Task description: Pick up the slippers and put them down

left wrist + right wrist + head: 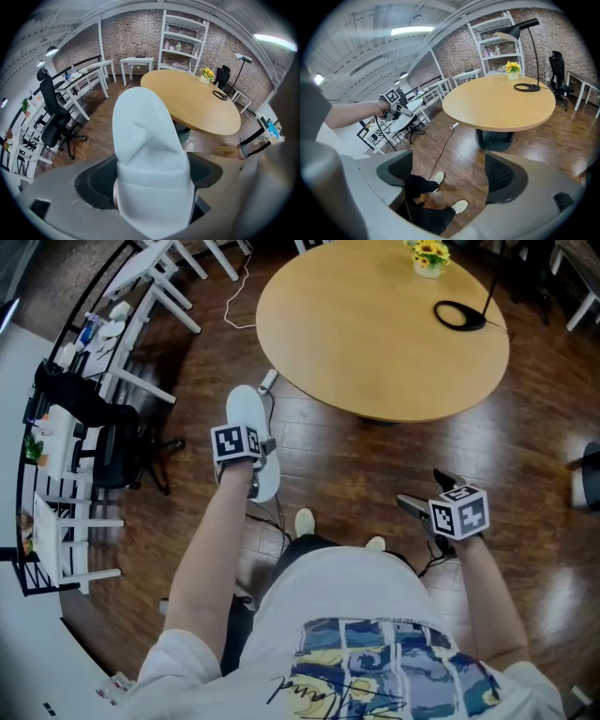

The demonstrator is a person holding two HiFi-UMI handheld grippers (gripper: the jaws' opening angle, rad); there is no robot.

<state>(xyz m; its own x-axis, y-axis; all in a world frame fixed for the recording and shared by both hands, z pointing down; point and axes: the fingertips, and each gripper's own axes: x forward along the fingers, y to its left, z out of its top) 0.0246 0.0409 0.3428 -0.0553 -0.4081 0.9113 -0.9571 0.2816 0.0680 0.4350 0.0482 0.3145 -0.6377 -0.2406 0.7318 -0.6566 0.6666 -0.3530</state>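
A white slipper (pixel 246 407) hangs above the wooden floor, and my left gripper (pixel 258 465) is shut on it. In the left gripper view the slipper (pixel 149 140) fills the middle, toe pointing away, pinched between the two dark pads of the left gripper (pixel 150 180). My right gripper (pixel 429 493) is held lower right, over the floor near the table's edge. In the right gripper view the right gripper (pixel 450 176) stands open with nothing between its jaws. I see no second loose slipper. The person's feet (pixel 305 521) wear white footwear.
A round wooden table (pixel 375 324) stands ahead with a flower pot (pixel 428 257) and a black lamp base (pixel 459 315). A black office chair (pixel 112 442) and white desks (pixel 141 296) are at the left. A cable (pixel 279 526) runs across the floor.
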